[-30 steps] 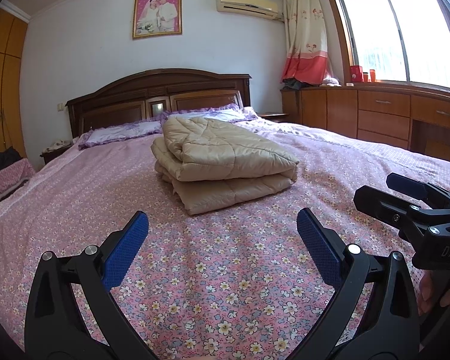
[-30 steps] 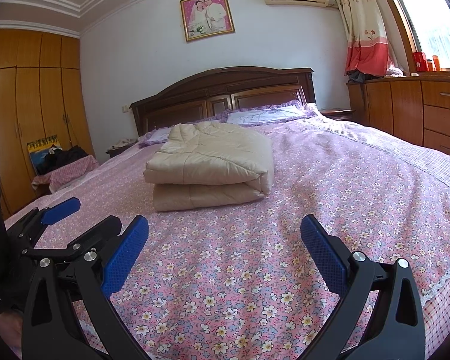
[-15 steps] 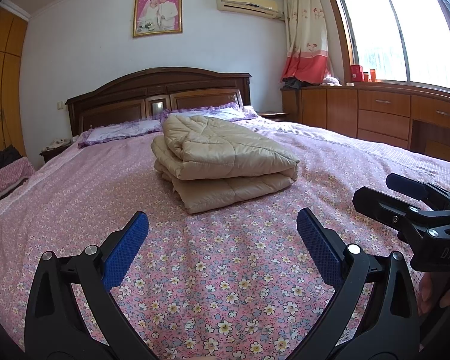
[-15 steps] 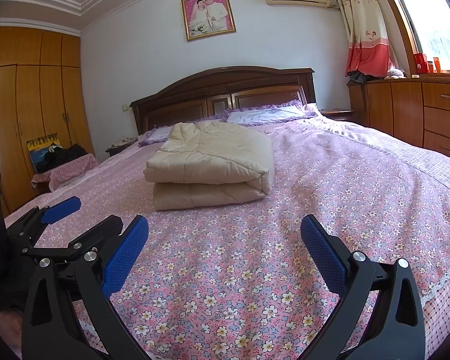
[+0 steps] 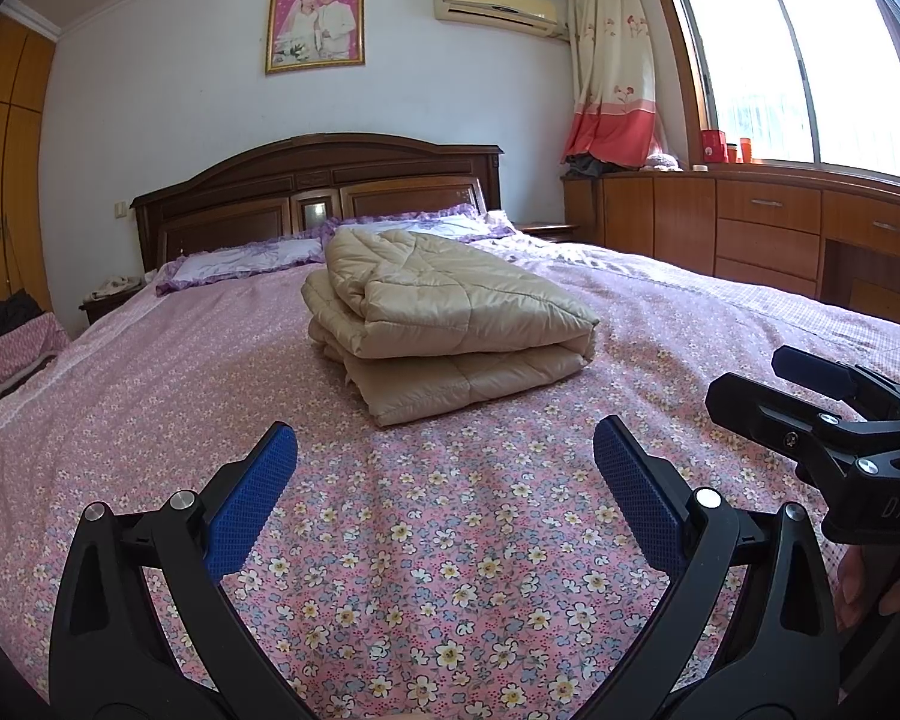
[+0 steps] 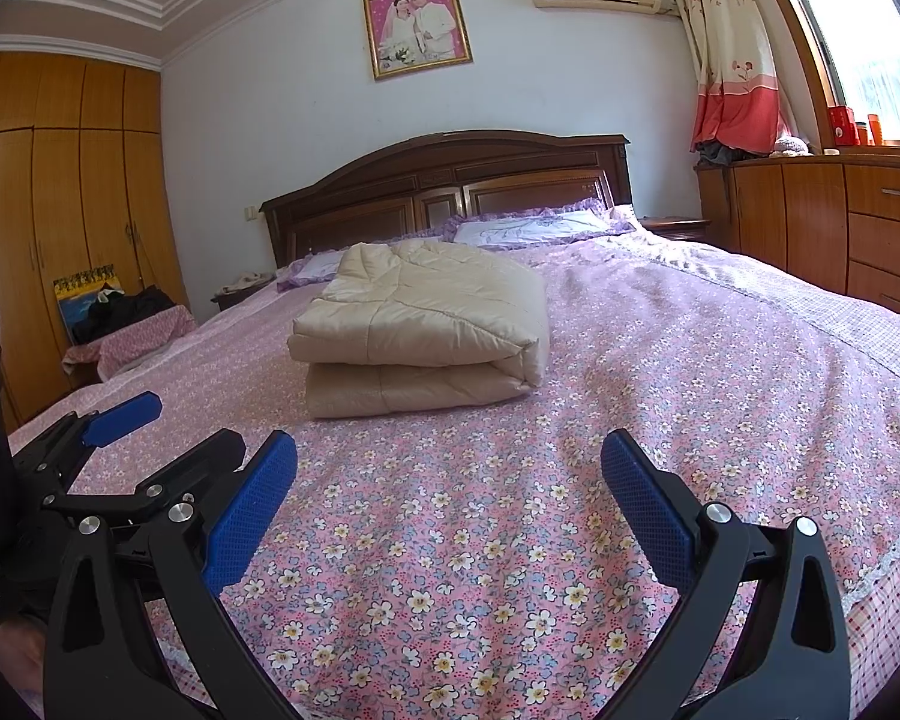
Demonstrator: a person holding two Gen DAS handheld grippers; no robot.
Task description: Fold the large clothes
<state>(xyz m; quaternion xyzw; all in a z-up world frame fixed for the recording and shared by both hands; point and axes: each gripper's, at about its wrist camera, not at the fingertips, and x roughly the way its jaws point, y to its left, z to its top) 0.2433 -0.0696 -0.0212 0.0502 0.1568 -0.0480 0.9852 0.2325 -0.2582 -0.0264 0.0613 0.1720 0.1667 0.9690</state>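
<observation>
Folded beige quilt (image 5: 450, 324) mid-bed on floral sheet (image 5: 450, 540), far from both tools. Left gripper (image 5: 444, 504) spread apart, empty. Right gripper (image 6: 450, 510) likewise apart, empty, near edge.

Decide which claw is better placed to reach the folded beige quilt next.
Left, marginally. Both claws, left and right, hang open and short of the quilt, which sits centred before the left, left of centre before the right.

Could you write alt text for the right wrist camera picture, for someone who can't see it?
A folded beige quilted garment lies on a pink floral bed. The open right gripper hovers in front, empty, the left gripper beside it.
</observation>
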